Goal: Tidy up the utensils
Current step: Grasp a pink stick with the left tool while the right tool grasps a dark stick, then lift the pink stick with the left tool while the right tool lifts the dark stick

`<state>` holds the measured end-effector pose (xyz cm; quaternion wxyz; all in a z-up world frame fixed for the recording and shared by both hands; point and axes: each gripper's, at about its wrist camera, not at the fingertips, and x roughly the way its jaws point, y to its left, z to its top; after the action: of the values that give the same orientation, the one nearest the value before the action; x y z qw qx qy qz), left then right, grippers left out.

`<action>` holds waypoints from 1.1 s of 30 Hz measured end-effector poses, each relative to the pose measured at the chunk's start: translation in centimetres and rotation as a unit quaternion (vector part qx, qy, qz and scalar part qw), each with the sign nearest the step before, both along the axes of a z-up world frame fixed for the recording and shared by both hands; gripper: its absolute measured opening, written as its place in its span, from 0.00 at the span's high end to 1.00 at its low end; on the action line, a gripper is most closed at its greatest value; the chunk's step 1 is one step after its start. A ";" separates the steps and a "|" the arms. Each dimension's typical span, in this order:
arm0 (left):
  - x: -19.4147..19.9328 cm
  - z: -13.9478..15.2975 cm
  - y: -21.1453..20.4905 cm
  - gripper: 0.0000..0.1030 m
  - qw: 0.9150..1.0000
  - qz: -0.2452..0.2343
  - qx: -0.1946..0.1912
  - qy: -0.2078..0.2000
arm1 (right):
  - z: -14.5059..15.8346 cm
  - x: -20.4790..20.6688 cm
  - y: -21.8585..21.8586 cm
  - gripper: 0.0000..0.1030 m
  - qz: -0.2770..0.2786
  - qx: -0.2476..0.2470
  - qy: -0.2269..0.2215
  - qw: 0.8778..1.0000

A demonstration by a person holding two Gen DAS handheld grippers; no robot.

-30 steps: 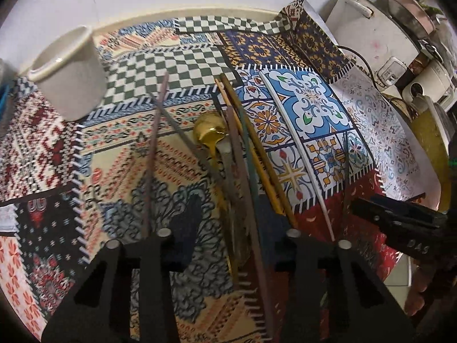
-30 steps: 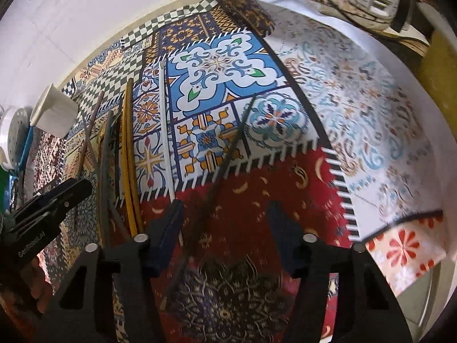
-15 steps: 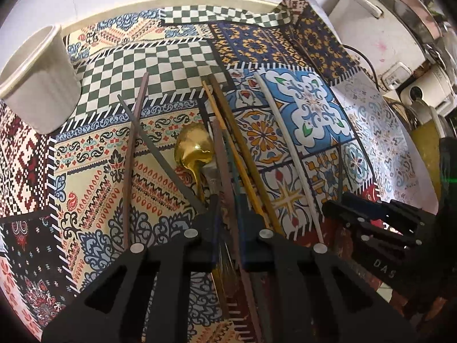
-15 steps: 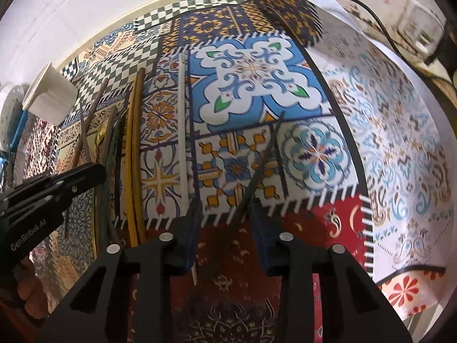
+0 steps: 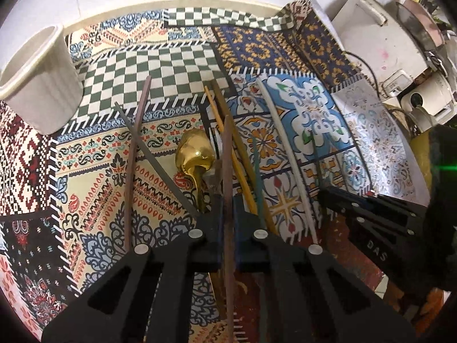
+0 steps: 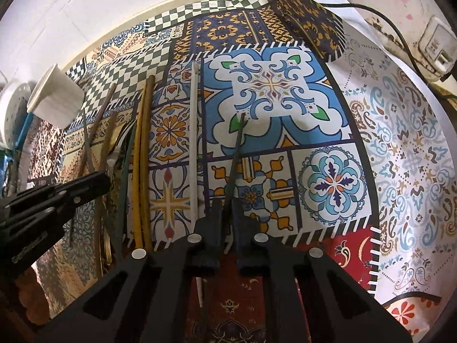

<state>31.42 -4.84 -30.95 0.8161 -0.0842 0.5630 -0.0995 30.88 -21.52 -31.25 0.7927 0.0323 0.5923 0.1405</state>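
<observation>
The near end of the brown chopstick vanishes beneath the left claw, cut by the frame's bottom edge. Left of it, the gold spoon hides its handle behind the black fingers. The white cup is clipped at the left border.

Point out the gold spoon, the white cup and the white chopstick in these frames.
gold spoon [image 5: 195, 154], left wrist view, on the bowl.
white cup [image 5: 42, 85], left wrist view, on its ribbed side wall.
white chopstick [image 6: 194, 143], right wrist view, on the middle of its shaft.
</observation>
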 end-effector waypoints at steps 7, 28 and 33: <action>-1.3 2.8 0.7 0.95 0.999 0.012 -0.005 -0.034 | 1.8 -0.2 -1.3 0.95 -0.008 0.017 -0.012 1.000; -7.1 10.3 3.7 0.96 0.987 0.076 -0.004 -0.141 | 10.5 -2.8 -0.5 0.95 0.034 0.066 -0.124 0.990; -7.8 12.3 4.5 0.96 0.982 0.091 -0.003 -0.168 | 12.4 -2.7 0.7 0.96 0.051 0.078 -0.149 0.984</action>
<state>23.64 -0.37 -18.68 0.9046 -0.1194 0.4074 -0.0388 28.17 -20.86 -18.85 0.8589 0.0425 0.4556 0.2301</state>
